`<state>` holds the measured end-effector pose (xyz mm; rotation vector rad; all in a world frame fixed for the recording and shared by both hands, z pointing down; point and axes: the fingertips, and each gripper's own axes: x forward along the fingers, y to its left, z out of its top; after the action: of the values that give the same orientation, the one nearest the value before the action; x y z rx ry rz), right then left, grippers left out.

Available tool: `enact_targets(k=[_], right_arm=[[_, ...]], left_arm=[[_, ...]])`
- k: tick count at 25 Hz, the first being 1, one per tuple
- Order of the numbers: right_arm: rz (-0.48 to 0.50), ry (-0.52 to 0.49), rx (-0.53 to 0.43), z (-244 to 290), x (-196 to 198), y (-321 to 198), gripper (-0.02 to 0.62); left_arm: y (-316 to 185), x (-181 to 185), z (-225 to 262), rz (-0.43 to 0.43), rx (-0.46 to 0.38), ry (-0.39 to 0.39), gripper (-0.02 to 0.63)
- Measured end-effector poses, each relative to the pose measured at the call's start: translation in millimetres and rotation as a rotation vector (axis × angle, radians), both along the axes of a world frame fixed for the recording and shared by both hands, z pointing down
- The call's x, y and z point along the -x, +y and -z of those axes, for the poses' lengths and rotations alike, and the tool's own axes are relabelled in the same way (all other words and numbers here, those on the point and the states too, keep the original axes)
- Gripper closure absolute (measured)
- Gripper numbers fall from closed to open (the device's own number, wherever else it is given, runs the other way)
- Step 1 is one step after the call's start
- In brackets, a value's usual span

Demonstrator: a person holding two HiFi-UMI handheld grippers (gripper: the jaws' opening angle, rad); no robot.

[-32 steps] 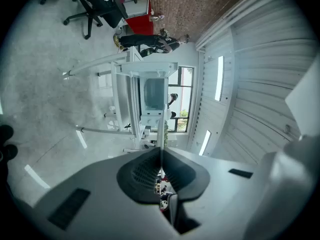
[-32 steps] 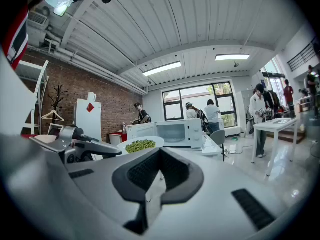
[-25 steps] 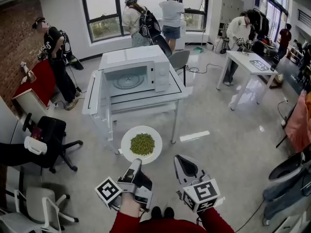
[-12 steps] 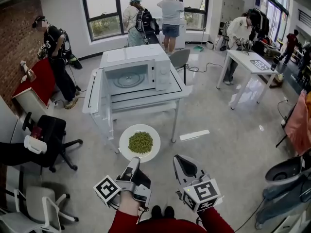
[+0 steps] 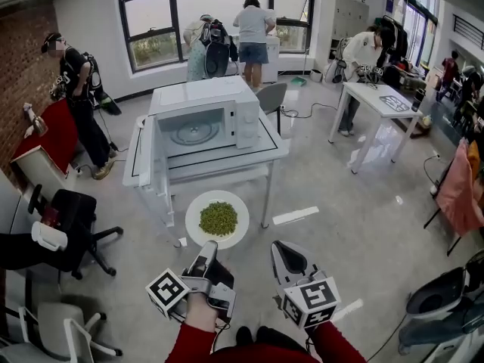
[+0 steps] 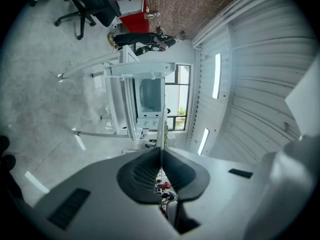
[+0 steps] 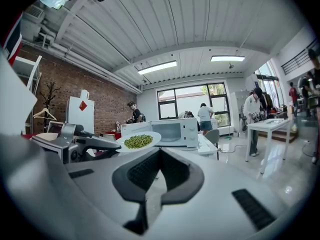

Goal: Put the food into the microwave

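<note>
Fingers (image 6: pixel 142 173) of the left gripper (image 5: pixel 209 248) are closed on the near rim of a white plate (image 5: pixel 194 219), holding it up in the air. Green food (image 5: pixel 218 218) is piled at its middle. Plate and food hang short of the microwave (image 5: pixel 200 93), which sits on the white worktop (image 5: pixel 268 144) with its door (image 5: pixel 147 161) swung open. The right gripper (image 5: pixel 280 249) is beside the left, fingers closed on nothing.

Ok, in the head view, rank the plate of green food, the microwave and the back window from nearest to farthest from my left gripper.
1. Plate, gripped at its near rim.
2. Microwave, on the table beyond.
3. Back window, at the room's far end.
</note>
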<state>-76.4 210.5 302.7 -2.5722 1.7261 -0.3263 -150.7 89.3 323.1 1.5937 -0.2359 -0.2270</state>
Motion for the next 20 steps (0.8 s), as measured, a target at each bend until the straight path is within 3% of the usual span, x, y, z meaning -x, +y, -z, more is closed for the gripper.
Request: enact_targets(k=[10,20], right_arm=[[-0.025,0.001,0.01,-1.4,-14.9,-21.4,0.581],[0.014,-0.004,0.005,-8.7,-65.5,-62.0,0.581]], left_arm=[[-22.1,-14.0,0.5,0.009,0.009,-0.001,0.585],[-55.3,-46.1,-12.6,0.069,0.01,-0.025,0.584]])
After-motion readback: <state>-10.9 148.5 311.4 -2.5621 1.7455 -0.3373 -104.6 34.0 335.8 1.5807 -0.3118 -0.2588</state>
